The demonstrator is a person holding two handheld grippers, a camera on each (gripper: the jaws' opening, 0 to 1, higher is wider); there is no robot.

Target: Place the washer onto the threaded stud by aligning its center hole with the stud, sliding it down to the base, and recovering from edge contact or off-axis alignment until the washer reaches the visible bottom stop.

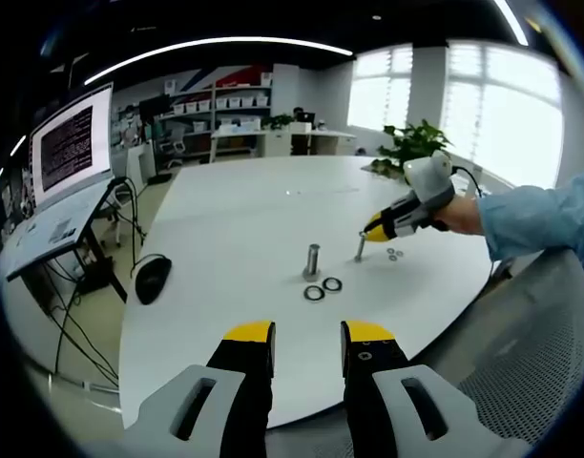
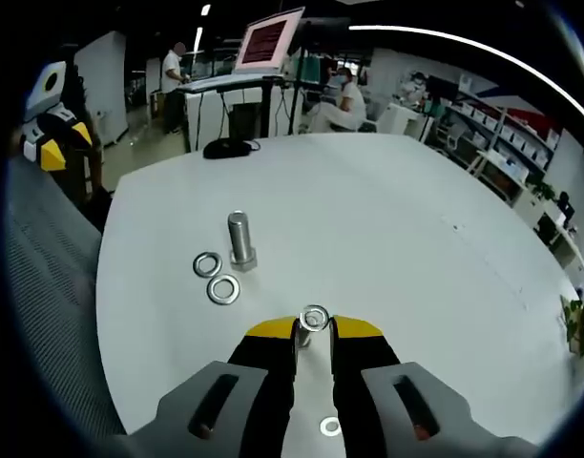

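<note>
So in the left gripper view, going left to right: a monitor point(image 1: 73, 143) with dark text on a stand at the far left, then a black mouse point(image 1: 152, 278) near the edge of the white counter point(image 1: 235, 219). The left gripper point(image 1: 307, 334) sits low over the near edge, jaws apart with nothing between them. Past it, mid-counter, there's a big upright bolt point(image 1: 312, 261) with two washers point(image 1: 323, 288) lying flat just beside it, touching each other or close to it. A bit further right is the stud point(image 1: 360, 248), and the right gripper point(image 1: 376, 227) comes in from the right, held by a hand with a blue sleeve point(image 1: 535, 219), its yellow tips right at the top of the stud. Two more small washers point(image 1: 394, 254) lie on the counter just beside the stud.

In the right gripper view, the left gripper point(image 2: 52, 143) shows at the far left edge. Then the bolt point(image 2: 240, 239) with the pair of washers point(image 2: 216, 277) next to it. In the middle, the right gripper point(image 2: 314, 329) has its jaws nearly together, pinching the washer point(image 2: 315, 317) at the tips, and the stud point(image 2: 302, 336) shows right under it in the gap. Can't tell if the washer's hole is on the stud. Another washer point(image 2: 330, 426) lies on the counter point(image 2: 406, 219) between the jaws' bases.
</note>
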